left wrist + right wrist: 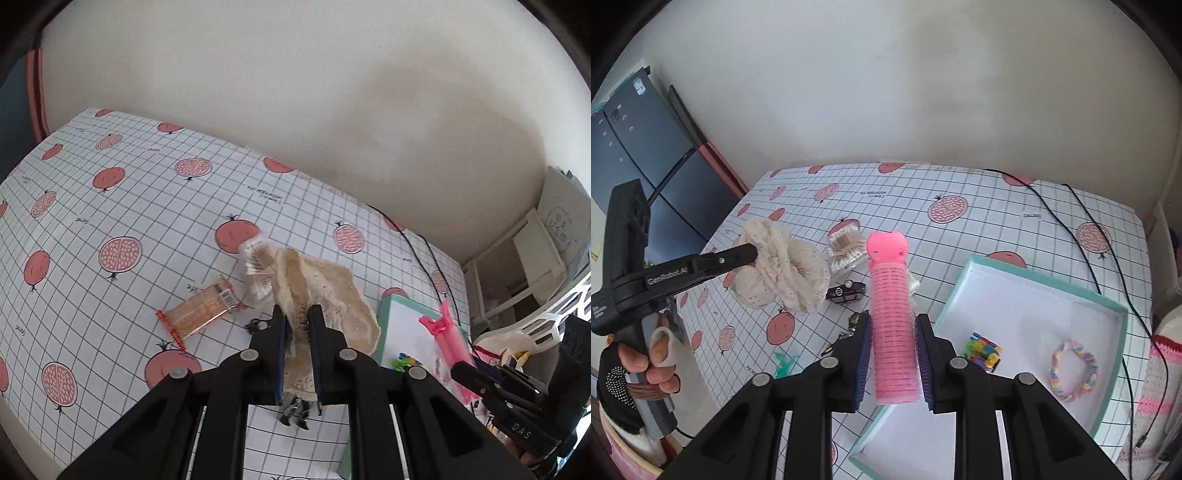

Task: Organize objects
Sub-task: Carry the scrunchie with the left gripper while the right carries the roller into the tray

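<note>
Holding the pink hair roller (892, 325) clamped in my right gripper (894, 332), its long axis along the fingers, I see the open teal box (1108, 314) just right of it, lower right; my left gripper (297, 317) pinches the cream lace scrunchie (328, 291), farther off.

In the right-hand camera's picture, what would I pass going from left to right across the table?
Left hand-held gripper → cream lace cloth it holds → clear pack of cotton swabs → pink hair roller in the right hand-held gripper → colourful toy → pastel scrunchie, both inside the teal-rimmed box.
</note>
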`<state>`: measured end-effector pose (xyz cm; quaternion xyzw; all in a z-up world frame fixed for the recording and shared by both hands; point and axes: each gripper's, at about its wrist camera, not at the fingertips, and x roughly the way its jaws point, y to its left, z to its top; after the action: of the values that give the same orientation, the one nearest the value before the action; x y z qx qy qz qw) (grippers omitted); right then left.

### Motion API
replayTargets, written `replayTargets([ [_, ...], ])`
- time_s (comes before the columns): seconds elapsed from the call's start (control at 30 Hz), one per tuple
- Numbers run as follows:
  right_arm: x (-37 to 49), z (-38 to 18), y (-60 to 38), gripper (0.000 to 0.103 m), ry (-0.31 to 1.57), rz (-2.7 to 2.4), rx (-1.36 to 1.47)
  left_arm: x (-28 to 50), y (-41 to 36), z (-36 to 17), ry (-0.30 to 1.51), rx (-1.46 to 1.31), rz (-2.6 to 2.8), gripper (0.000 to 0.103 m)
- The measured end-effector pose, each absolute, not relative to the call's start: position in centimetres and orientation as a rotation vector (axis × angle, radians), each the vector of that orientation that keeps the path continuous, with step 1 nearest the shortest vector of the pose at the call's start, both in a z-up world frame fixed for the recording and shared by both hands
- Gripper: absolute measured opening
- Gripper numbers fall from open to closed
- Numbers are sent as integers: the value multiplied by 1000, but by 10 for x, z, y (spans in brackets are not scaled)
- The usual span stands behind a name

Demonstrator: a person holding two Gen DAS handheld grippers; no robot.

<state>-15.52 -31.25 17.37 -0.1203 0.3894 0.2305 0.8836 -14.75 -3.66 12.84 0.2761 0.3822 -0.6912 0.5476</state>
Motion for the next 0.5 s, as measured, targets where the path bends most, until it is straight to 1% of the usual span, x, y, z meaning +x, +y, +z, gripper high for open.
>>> replayTargets([
  [0.27,-150,176,-368,25,823,351,-233,-228,-11,140,838,706,-1811,12],
  [0.5,-144,174,-409,25,840,247,-203,-279,5,119,836,795,-1865,12],
])
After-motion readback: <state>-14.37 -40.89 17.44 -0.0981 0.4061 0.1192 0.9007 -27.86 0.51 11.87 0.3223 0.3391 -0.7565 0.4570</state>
